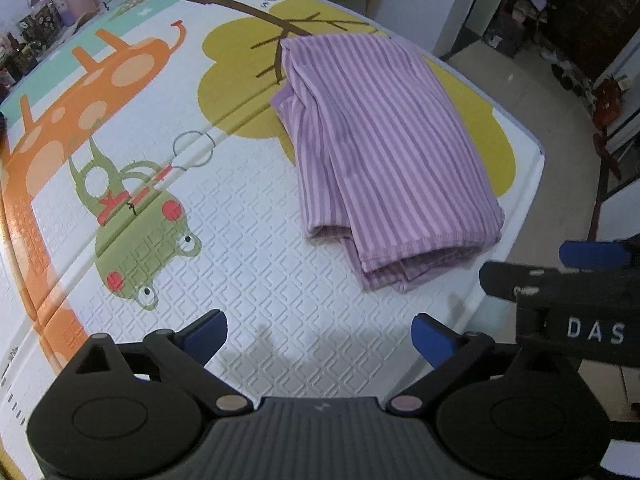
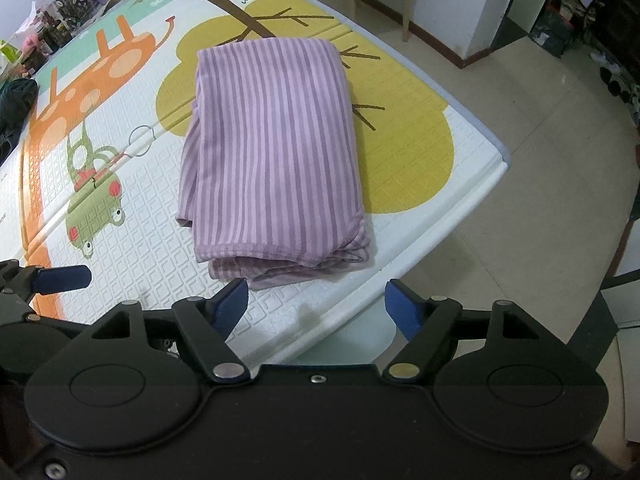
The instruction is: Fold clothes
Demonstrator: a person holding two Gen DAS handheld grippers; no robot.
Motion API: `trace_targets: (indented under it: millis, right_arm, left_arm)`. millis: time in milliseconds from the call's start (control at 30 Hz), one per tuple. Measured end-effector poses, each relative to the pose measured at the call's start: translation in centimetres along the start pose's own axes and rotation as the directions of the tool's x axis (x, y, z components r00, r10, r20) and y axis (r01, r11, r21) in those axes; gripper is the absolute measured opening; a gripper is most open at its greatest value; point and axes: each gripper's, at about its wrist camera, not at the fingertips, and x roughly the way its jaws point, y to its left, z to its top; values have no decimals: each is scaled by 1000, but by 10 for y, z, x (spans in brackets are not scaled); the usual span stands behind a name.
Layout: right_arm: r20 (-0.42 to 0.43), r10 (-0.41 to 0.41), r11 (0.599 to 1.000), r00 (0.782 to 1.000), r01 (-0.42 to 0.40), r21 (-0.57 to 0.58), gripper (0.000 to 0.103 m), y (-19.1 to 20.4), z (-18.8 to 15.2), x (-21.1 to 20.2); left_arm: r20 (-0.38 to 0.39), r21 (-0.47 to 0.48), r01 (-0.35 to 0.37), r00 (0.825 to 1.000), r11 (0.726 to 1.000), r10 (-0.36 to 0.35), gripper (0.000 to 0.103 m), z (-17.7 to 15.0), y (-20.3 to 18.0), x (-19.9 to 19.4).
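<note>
Ahead of both sets of jaws, the striped garment (image 2: 272, 152) lay folded on the play mat (image 1: 256, 264). I had the left gripper (image 1: 320, 336) and right gripper (image 2: 316, 306) wide, empty. Folding looked done, maybe tidying left.

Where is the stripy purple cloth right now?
The folded purple striped cloth lies on the play mat, over its yellow tree picture near the mat's right edge, just ahead of both open grippers.
</note>
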Motion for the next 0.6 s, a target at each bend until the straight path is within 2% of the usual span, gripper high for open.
trace_targets:
  millis: [333, 467, 600]
  right_arm:
    - [7, 13, 1000, 1000, -13, -10, 76, 1, 2, -5]
    - [11, 22, 1000, 1000, -22, -9, 87, 0, 3, -6]
    - [11, 24, 1000, 1000, -24, -7, 89, 0, 3, -6]
  left_arm:
    - [14, 25, -4, 1000, 1000, 4, 100, 2, -3, -4]
    - [11, 19, -9, 1000, 1000, 9, 100, 2, -2, -4]
    - [12, 28, -27, 1000, 999, 27, 100, 2, -1, -4]
